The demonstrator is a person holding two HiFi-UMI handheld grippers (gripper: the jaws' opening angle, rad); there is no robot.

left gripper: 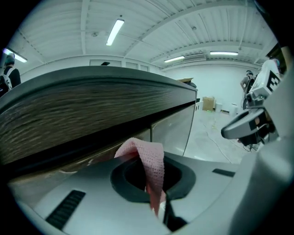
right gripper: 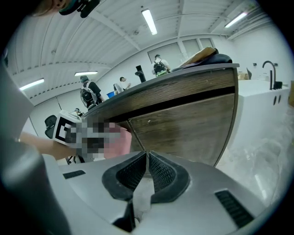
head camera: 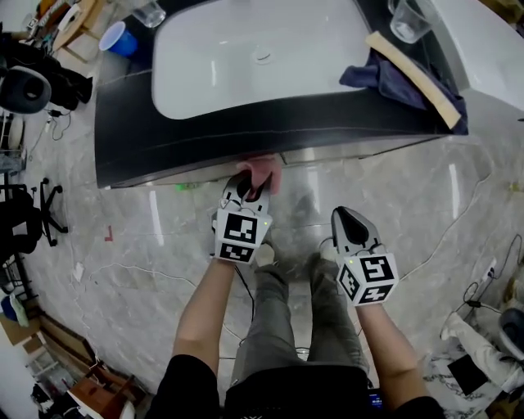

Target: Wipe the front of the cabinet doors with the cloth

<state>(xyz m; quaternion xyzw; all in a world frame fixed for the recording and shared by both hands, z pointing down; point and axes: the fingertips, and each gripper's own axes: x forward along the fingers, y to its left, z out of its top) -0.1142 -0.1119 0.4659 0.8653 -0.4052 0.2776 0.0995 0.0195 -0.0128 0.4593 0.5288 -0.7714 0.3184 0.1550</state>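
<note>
A pink cloth point(head camera: 264, 173) is pinched in my left gripper point(head camera: 246, 190), which is shut on it and presses it against the top of the cabinet front point(head camera: 344, 153). In the left gripper view the pink cloth point(left gripper: 149, 160) drapes over the jaws of the left gripper point(left gripper: 154, 176), just below the dark countertop edge, with the cabinet doors point(left gripper: 172, 131) close behind. My right gripper point(head camera: 347, 221) hangs lower right, away from the cabinet, shut and empty. Its view shows the right gripper point(right gripper: 147, 160) with jaws touching, a wood-grain door point(right gripper: 188, 126) ahead, and the cloth point(right gripper: 118, 140) at left.
A white basin point(head camera: 262, 49) fills the dark countertop point(head camera: 123, 114). On top lie a dark blue cloth point(head camera: 378, 75), a wooden board point(head camera: 417, 78), a glass point(head camera: 407, 20), another glass point(head camera: 149, 12) and a blue cup point(head camera: 121, 38). Cables and an office chair point(head camera: 33, 213) stand on the marble floor.
</note>
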